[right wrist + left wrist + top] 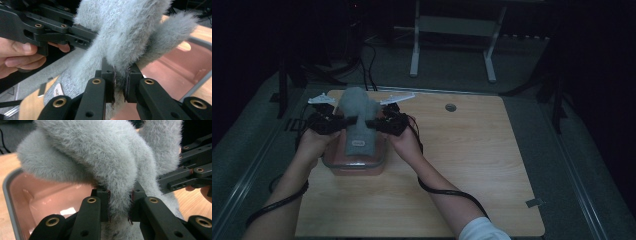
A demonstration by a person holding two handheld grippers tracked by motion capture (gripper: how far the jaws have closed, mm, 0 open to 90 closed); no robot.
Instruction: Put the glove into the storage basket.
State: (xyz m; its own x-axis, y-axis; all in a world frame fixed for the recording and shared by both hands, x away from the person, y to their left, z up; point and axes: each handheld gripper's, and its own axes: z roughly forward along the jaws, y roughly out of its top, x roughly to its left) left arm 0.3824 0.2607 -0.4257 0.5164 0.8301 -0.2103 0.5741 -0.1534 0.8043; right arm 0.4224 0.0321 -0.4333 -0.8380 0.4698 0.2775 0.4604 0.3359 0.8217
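Grey fuzzy cloth (356, 112), thick and plush, held up over the pink container (332, 165) at the left half of the counter (472, 165), lower end with a small white label (357, 143) hanging down inside the container. Looks like stowing the cloth into the container, or lifting it out; can't call which from here.

To do it well: both grips level and moving together, so the pile doesn't twist or slide out of one side. Lower end guided inside the rim, not draped over the wall. Slow and straight down the middle, no tugging apart, since a thick nap like this could slip under a sideways pull. Release only with the bulk resting on the pink floor.

Left gripper (120, 206): jaws narrow, pinched onto a fold of the cloth, fur bulging out on either side. Right gripper (120, 82): same story, jaws nearly closed on a thick ridge of the cloth, pink interior visible beyond. In the high view, left gripper (343, 122) and right gripper (371, 123) close together, one on each side of the cloth, hands just behind them.
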